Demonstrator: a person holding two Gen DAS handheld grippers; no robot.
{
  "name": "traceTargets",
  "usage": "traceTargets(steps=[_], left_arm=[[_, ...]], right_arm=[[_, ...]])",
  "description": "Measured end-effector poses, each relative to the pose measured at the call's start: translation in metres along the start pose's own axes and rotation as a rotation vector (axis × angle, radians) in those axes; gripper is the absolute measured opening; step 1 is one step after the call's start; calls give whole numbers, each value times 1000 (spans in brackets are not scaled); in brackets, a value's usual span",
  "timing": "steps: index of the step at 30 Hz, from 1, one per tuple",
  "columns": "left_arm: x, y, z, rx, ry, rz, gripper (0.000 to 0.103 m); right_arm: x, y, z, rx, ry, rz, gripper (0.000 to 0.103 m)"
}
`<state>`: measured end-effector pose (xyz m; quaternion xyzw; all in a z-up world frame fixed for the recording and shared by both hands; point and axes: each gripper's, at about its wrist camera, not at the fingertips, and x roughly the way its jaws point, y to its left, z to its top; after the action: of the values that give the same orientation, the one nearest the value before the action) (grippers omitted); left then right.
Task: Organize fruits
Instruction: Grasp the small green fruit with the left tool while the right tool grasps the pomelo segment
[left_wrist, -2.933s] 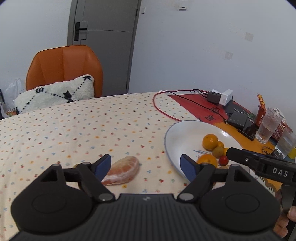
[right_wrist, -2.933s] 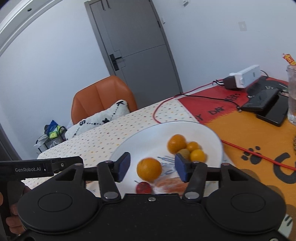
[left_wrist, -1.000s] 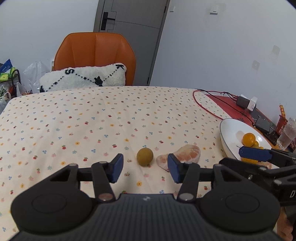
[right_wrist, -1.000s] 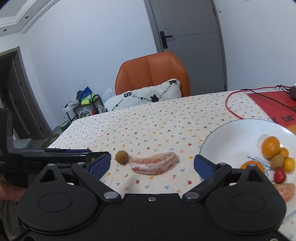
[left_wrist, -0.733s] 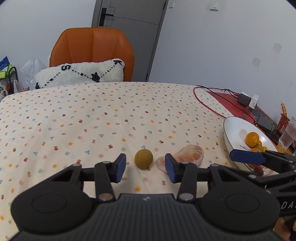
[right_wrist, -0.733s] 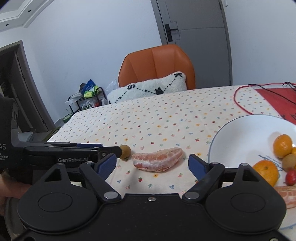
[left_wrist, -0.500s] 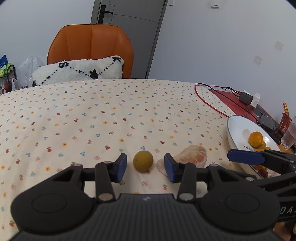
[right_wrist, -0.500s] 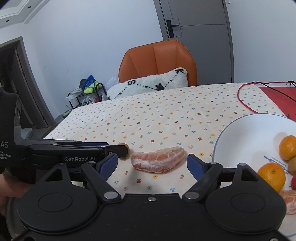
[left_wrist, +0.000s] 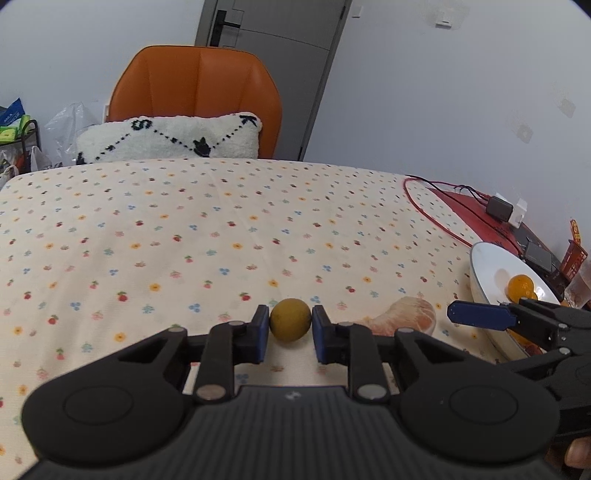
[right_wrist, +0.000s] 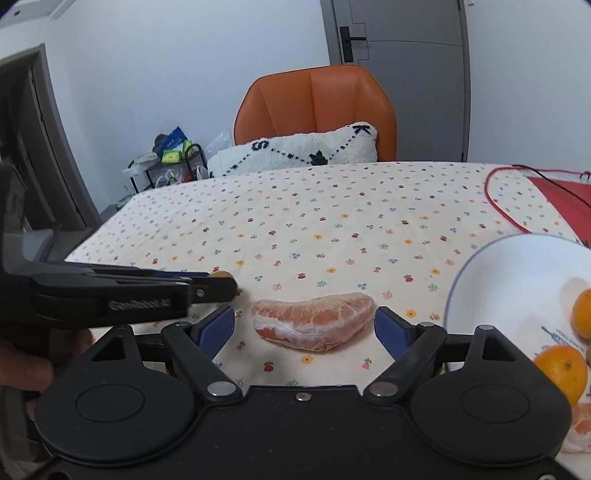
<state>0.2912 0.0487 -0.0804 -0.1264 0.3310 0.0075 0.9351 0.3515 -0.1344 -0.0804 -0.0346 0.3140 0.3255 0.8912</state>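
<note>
While the flowered tablecloth (left_wrist: 229, 221) spreads bare ahead of you, the white plate (right_wrist: 509, 273) at its right edge already holds the oranges (right_wrist: 563, 369), so you are in the gathering step with two pieces left on the cloth. The peeled citrus segment (right_wrist: 314, 319) lies between the blue pads of your right gripper (right_wrist: 304, 326), whose jaws stand wide and clear of it on both sides. Smallest is the round yellow-brown fruit (left_wrist: 290, 324): your left gripper (left_wrist: 290, 338) has just been closing and its pads now pinch the fruit, which rests on the cloth. Next, I judge, you lift that fruit straight up, carry it to the plate, and close the right jaws gently on the soft segment.
</note>
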Motion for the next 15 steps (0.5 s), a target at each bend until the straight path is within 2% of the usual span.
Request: traceTargets(steps=[3, 5, 15], left_arm=[[-5, 8, 1, -11, -8, 7, 23], [-7, 11, 2, -16, -13, 9, 23], [-13, 25, -1, -40, -21, 15, 23]], right_arm=[[6, 7, 2, -31, 7, -15, 94], [10, 10, 3, -41, 10, -27, 96], [31, 13, 3, -70, 50, -71, 98]])
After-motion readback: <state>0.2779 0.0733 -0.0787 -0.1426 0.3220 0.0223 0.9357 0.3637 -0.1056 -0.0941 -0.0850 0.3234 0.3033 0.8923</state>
